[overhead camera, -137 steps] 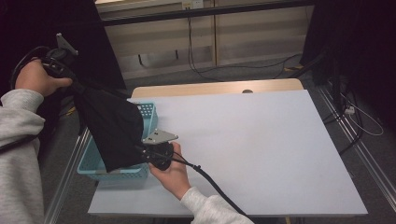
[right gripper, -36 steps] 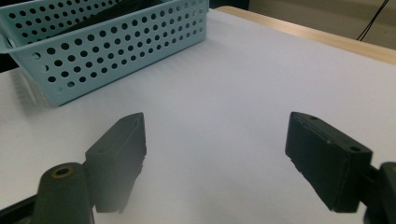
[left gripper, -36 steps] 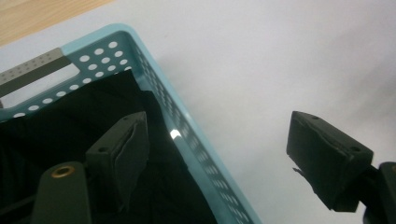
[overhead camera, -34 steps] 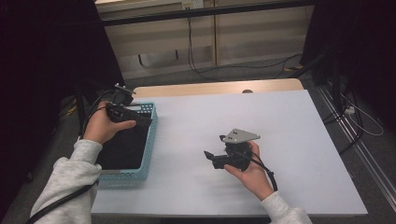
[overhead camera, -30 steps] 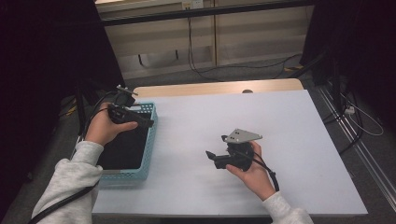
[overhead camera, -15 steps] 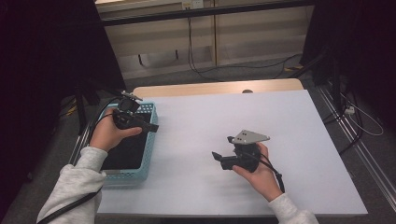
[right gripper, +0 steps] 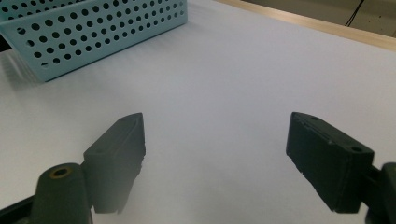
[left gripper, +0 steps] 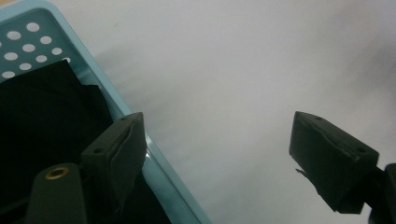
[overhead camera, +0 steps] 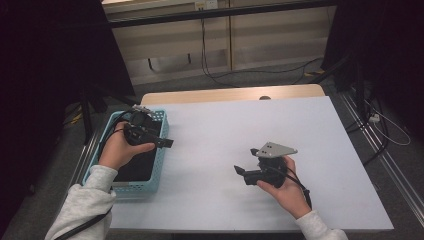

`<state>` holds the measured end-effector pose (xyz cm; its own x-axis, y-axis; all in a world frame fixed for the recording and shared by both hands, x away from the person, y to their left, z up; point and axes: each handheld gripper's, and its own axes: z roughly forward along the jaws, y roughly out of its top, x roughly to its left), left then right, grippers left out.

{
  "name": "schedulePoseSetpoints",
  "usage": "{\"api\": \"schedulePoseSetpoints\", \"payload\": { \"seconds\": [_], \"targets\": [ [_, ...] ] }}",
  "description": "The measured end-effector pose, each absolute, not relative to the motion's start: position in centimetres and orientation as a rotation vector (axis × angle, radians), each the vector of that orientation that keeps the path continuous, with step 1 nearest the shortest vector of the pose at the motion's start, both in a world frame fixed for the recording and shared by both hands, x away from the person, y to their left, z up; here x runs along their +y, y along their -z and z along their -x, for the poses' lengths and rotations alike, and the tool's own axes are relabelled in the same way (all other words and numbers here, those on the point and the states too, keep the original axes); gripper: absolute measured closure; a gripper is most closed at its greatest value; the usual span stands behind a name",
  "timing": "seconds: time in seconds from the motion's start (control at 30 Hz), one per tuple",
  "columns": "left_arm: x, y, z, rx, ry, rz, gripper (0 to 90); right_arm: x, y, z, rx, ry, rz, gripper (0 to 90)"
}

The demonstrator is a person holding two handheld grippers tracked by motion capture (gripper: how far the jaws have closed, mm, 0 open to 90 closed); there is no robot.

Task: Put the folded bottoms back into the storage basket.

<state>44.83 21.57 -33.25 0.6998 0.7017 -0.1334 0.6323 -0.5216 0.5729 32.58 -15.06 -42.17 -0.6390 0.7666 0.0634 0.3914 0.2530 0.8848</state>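
A black cloth (overhead camera: 136, 167) lies inside the light blue perforated basket (overhead camera: 106, 132) at the table's left edge. My left gripper (overhead camera: 167, 143) hovers over the basket's right rim, pointing right across the white table, jaws open and empty. In the left gripper view the open gripper (left gripper: 217, 154) straddles the basket rim (left gripper: 100, 86), with the black cloth (left gripper: 42, 116) at the left. My right gripper (overhead camera: 240, 171), topped by a grey plate, is held over the middle of the table, pointing left, open and empty. In the right gripper view the gripper (right gripper: 215, 158) faces the basket (right gripper: 93, 28).
The white tabletop (overhead camera: 225, 125) spreads to the right of the basket, with a wooden strip (overhead camera: 225, 95) along its far edge. Cables (overhead camera: 220, 75) lie on the floor behind the table. Dark curtains stand at both sides.
Earlier both grippers held the black cloth above the basket; now it lies in the basket and both are free. In the last second the left hand sank slightly and the right drifted right.
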Motion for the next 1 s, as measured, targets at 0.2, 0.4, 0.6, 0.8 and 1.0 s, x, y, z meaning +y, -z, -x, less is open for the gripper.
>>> {"api": "schedulePoseSetpoints", "payload": {
  "seconds": [0.2,0.4,0.6,0.8,1.0],
  "targets": [
    [21.4,33.8,-44.3,0.996,-0.15,-2.298,18.3,-16.1,42.2,-32.0,2.132,-1.347,-1.067,19.1],
    [20.9,34.3,-43.8,0.97,-0.133,-2.293,18.1,-16.8,42.1,-31.7,2.124,-1.341,-1.073,19.2],
    [20.1,35.1,-43.4,0.942,-0.122,-2.288,18.0,-17.2,42.4,-31.6,2.133,-1.322,-1.079,19.1],
    [19.3,35.6,-42.9,0.919,-0.118,-2.297,17.6,-17.4,42.4,-31.5,2.132,-1.349,-1.087,19.1],
    [18.9,36.2,-42.5,0.919,-0.094,-2.285,17.5,-18.0,42.5,-31.1,2.145,-1.319,-1.078,19.0]
  ]
}}
